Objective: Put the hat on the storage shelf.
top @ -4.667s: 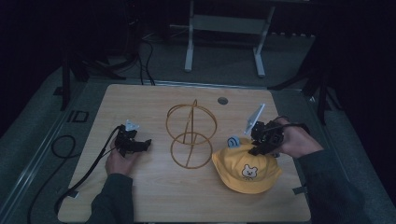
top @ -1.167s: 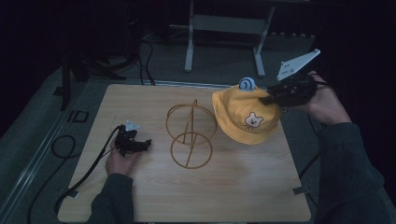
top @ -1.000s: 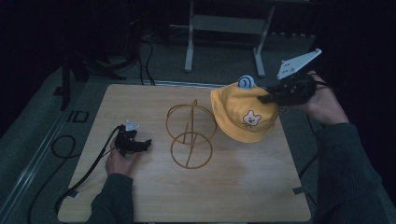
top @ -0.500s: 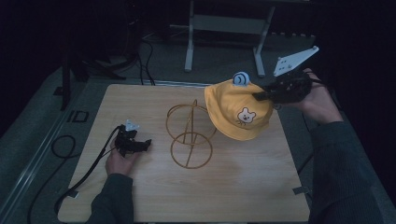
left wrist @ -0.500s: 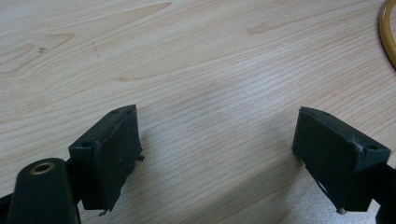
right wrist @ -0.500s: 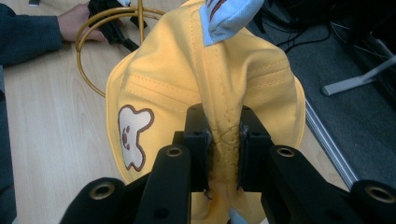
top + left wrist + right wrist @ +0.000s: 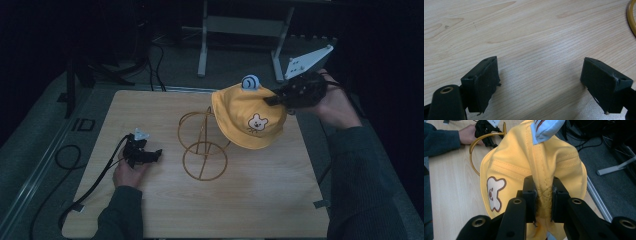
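A yellow cap [image 7: 248, 117] with a bear patch and a small blue ear hangs in the air over the right half of the table, its left edge close to the top of the gold wire stand [image 7: 202, 145]. My right gripper [image 7: 276, 98] is shut on the cap's fabric; in the right gripper view the black jaws pinch a fold of the yellow cap [image 7: 534, 172] at my right gripper [image 7: 543, 200]. My left gripper [image 7: 156, 154] rests on the table at the left, open, with bare wood between its jaws in the left gripper view [image 7: 539, 82].
The wooden table [image 7: 150, 210] has free room in front of the stand and at the right. A cable [image 7: 90, 187] trails from the left gripper off the front left. A metal frame [image 7: 240, 25] stands on the floor beyond the table's far edge.
The right hand has carried the cap from the table up and then leftward, toward the top of the wire stand. The left gripper has stayed in place.
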A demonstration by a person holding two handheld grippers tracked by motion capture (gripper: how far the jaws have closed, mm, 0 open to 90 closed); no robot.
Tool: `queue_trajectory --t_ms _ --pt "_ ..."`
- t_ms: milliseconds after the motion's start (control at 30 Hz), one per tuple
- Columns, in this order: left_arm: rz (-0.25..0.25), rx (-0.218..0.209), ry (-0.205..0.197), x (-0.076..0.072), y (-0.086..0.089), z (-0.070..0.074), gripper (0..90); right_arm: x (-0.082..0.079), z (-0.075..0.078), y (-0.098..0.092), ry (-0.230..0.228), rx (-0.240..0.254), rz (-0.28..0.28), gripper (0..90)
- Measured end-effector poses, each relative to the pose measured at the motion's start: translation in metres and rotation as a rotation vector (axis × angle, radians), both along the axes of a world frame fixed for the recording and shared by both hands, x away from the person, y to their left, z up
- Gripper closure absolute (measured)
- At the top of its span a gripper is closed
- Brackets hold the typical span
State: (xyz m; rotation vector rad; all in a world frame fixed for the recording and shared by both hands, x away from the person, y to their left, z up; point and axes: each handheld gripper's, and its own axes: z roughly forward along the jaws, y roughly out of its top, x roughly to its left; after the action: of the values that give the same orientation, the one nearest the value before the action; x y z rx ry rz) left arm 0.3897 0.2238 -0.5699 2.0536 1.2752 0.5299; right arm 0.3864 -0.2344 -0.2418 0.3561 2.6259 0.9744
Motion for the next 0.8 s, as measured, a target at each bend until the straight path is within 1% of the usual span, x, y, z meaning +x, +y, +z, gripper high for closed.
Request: queue_trajectory --t_ms 800 --pt "-0.001 0.0 0.0 0.0 0.0 0.0 15.0 0.003 0.006 0.037 -0.013 -0.038 0.053 77.6"
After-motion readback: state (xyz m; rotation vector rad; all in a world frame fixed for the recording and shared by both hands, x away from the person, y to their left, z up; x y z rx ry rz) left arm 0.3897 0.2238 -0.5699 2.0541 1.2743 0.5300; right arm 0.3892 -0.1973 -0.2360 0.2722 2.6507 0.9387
